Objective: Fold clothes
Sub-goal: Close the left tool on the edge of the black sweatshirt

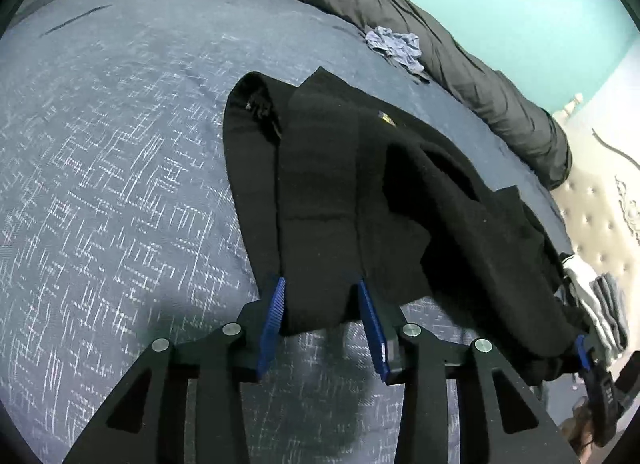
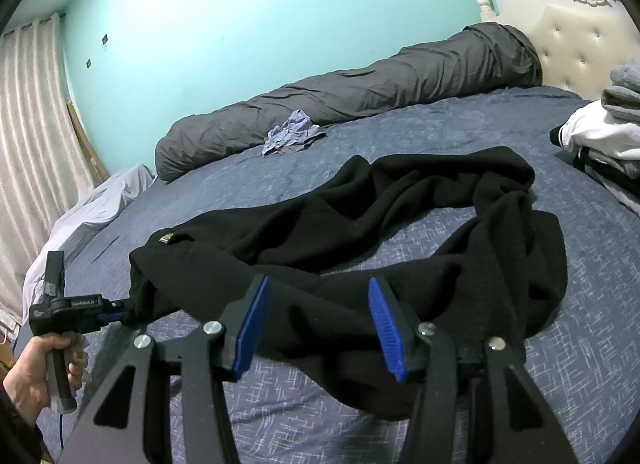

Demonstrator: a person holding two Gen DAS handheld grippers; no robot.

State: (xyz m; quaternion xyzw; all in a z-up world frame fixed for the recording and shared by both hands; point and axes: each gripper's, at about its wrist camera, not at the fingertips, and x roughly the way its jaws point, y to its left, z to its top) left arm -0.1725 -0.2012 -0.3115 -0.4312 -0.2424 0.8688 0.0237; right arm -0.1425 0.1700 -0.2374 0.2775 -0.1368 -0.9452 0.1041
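Both grippers clamp the near edge of a black fleece garment (image 2: 360,224), left gripper (image 1: 322,304) and right gripper (image 2: 318,304) pinching cloth to spread it across the blue bedspread (image 2: 520,136) for folding.

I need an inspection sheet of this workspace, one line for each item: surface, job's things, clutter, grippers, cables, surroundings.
Surface: bed with a dark blue patterned cover.
Job's things: black garment spread out and rumpled, not yet folded; stack of folded clothes at the right edge.
Clutter: crumpled blue-grey cloth beside the rolled grey duvet.
Grippers: left gripper has a garment edge between its pads; right gripper has a thick fold between its pads; firm grip cannot be told for either.
Cables: nothing seen.
Surroundings: turquoise wall, curtain, tufted headboard.
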